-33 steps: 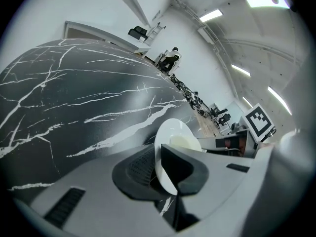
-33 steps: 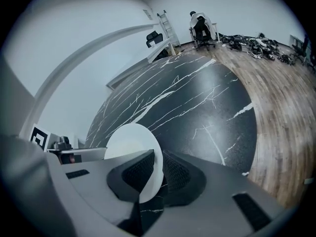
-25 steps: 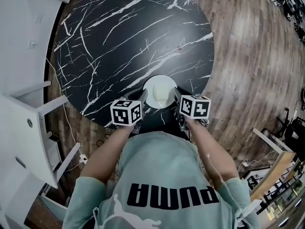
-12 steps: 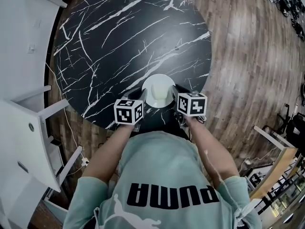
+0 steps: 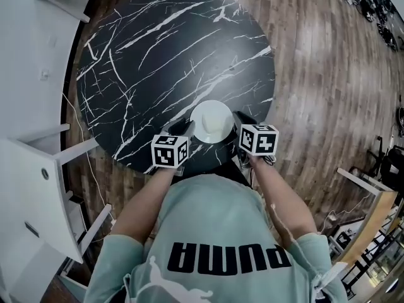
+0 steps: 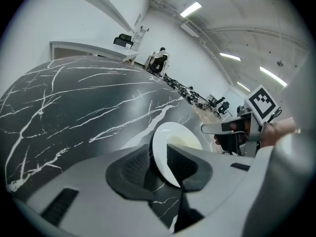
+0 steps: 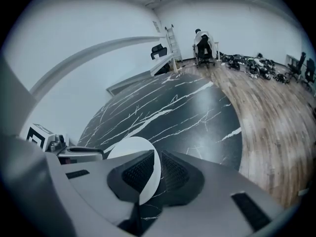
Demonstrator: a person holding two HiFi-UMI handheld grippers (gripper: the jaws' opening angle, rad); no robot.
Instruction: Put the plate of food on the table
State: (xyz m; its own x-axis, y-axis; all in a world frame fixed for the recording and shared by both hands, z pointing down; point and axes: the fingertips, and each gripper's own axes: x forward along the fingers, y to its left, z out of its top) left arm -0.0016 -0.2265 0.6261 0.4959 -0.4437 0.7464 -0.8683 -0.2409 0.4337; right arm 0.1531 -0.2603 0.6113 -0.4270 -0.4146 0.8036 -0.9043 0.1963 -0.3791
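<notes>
A white plate [image 5: 211, 120] with a pale piece of food on it rests on the round black marble table [image 5: 158, 55], close to the near edge. My left gripper [image 5: 186, 130] is at the plate's left rim. Its jaws have just been opening, and in the left gripper view the plate [image 6: 173, 132] has its rim between the spread pads of that gripper [image 6: 158, 164], with a gap on one side. At the right rim, my right gripper [image 5: 238, 122] is shut on the plate [image 7: 128, 149], with the edge pinched between the pads of that gripper [image 7: 157, 169].
White furniture [image 5: 38, 169] stands left of the table, with a thin cable on the wooden floor [image 5: 328, 74] below it. The person's torso fills the lower head view. Far across the room are a chair [image 7: 203, 46] and scattered equipment.
The plate stays in the same spot on the table. Both grippers have kept their places at its rim, and the left marker cube has rolled slightly.
</notes>
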